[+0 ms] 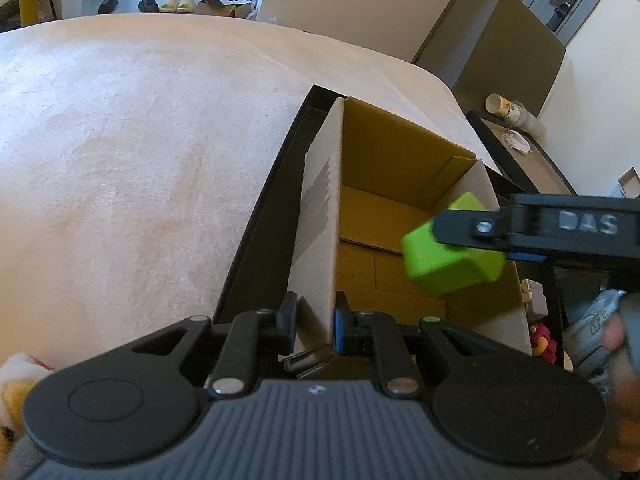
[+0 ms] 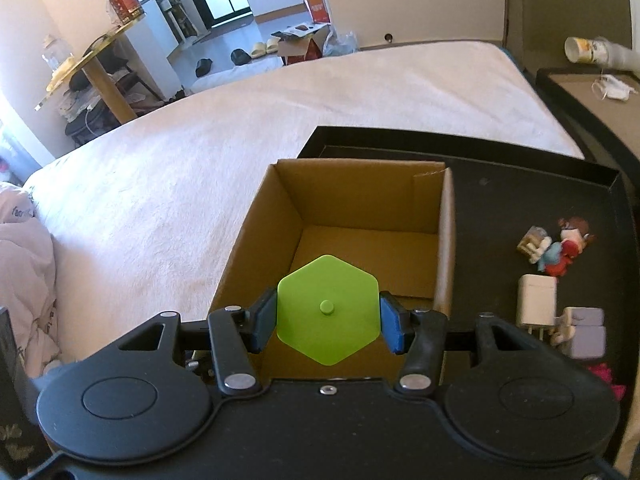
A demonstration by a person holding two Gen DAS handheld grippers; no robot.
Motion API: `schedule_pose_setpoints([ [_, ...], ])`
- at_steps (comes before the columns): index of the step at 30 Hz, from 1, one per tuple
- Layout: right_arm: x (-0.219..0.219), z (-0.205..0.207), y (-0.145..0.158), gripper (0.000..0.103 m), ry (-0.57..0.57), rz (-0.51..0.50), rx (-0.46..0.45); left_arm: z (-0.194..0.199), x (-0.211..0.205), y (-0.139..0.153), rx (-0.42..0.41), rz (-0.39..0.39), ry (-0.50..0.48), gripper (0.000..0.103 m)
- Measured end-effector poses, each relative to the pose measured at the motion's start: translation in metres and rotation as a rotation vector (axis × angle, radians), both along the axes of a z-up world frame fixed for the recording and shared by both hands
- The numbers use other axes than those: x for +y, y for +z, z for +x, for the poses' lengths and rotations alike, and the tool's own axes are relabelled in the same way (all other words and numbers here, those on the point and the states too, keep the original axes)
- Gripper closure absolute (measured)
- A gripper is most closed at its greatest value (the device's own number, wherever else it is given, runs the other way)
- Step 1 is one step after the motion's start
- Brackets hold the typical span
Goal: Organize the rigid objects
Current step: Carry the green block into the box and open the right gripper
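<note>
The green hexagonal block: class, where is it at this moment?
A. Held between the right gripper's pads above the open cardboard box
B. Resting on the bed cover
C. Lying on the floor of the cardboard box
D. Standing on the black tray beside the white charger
A: the green hexagonal block sits clamped between the blue pads of the right gripper, hanging over the open cardboard box, whose floor below it is bare.

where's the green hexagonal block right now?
The green hexagonal block is clamped in the right gripper, held over the open cardboard box, whose near wall the left gripper pinches.
</note>
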State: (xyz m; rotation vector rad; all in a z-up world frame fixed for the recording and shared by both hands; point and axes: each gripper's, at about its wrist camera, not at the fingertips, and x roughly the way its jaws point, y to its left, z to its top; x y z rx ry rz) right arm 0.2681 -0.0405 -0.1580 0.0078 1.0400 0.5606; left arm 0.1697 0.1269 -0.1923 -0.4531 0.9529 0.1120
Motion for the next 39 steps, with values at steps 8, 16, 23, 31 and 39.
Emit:
schedule_pose_setpoints([
  [8,0.016,0.009,-0.018,0.051,-0.025,0.003,0.037,0.0,0.003,-0.001,-0.002,-0.015,0.003,0.087],
  [16,0.021,0.02,-0.04,0.051,-0.078,0.074,0.13,0.0,0.003,0.0,-0.001,-0.017,0.005,0.087],
  [23,0.021,0.023,-0.048,0.05,-0.104,0.092,0.148,0.0,0.002,-0.001,-0.002,-0.011,0.003,0.087],
  [31,0.007,0.02,-0.042,0.048,-0.111,0.138,0.17,0.001,0.001,-0.001,0.002,-0.001,0.001,0.087],
  [39,-0.017,0.005,-0.017,0.048,-0.079,0.143,0.146,0.002,-0.001,-0.001,0.004,0.013,0.001,0.087],
])
